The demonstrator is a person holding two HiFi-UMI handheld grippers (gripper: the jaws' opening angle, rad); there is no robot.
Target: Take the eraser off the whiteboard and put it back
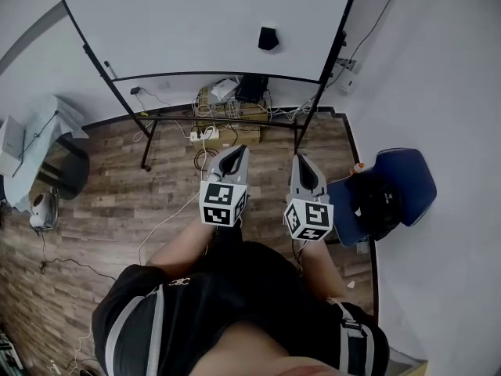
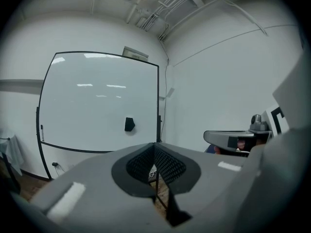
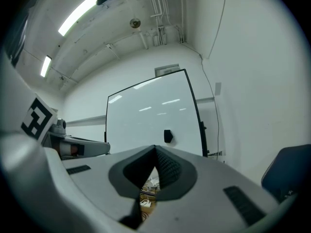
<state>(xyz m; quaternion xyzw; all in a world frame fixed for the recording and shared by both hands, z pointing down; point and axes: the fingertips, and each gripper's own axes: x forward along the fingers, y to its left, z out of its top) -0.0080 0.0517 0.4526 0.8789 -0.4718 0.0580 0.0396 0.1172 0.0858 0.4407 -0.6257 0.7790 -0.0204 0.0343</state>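
A small black eraser [image 1: 268, 38] sticks to the right part of the whiteboard [image 1: 180, 22], which stands on a black frame ahead of me. It also shows as a dark block in the left gripper view, eraser [image 2: 129, 124] on whiteboard [image 2: 92, 106], and in the right gripper view, eraser [image 3: 168, 136] on whiteboard [image 3: 146, 123]. My left gripper [image 1: 237, 152] and right gripper [image 1: 300, 161] are held side by side in front of my body, pointing at the board and well short of it. Both have their jaws together with nothing between them, left gripper [image 2: 154, 145], right gripper [image 3: 155, 149].
Cables, a power strip [image 1: 205, 135] and a box of clutter [image 1: 231, 100] lie on the wood floor under the board. A blue chair [image 1: 403, 180] with a black bag stands at the right by the wall. A covered table [image 1: 35, 143] is at the left.
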